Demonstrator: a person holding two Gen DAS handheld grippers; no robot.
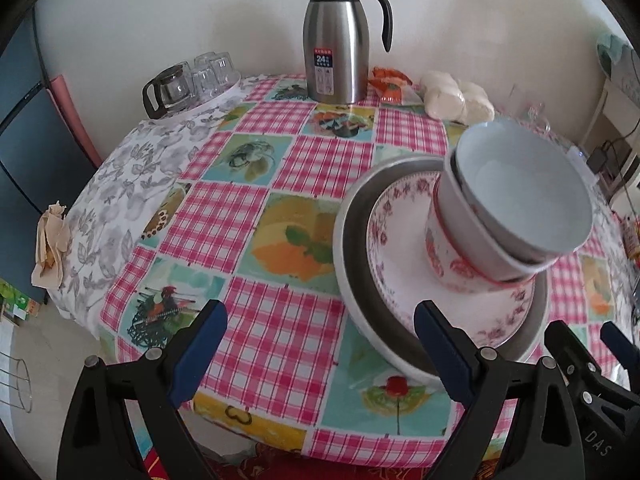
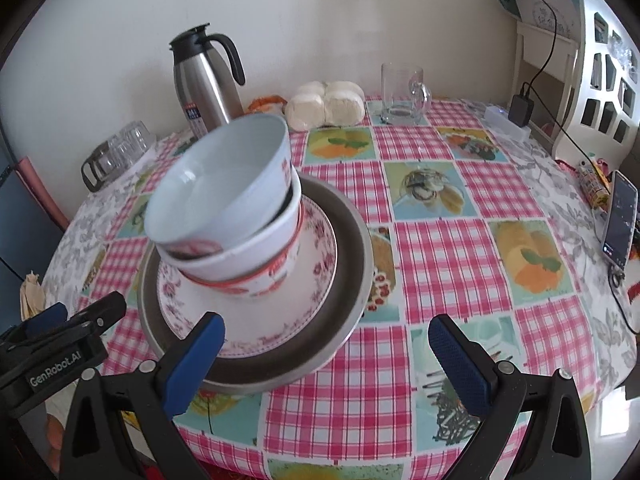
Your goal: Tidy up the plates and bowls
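Observation:
A stack stands on the checked tablecloth: a large grey-rimmed plate (image 1: pixel 352 280) (image 2: pixel 344 248), a floral plate (image 1: pixel 400 280) (image 2: pixel 320 252) on it, then nested bowls. The top white bowl (image 1: pixel 520 188) (image 2: pixel 216 180) sits tilted in a red-patterned bowl (image 1: pixel 448 256) (image 2: pixel 256 264). My left gripper (image 1: pixel 320 356) is open and empty at the near left edge of the stack; its right finger overlaps the plate rim. My right gripper (image 2: pixel 324 360) is open and empty at the near right edge of the stack. Each gripper shows in the other's view.
A steel thermos jug (image 1: pixel 340 36) (image 2: pixel 208 80) stands at the back. A glass teapot and glasses (image 1: pixel 188 80) sit back left. Steamed buns (image 2: pixel 328 104), a glass mug (image 2: pixel 404 92) and a phone (image 2: pixel 620 216) lie to the right. The table edge is near.

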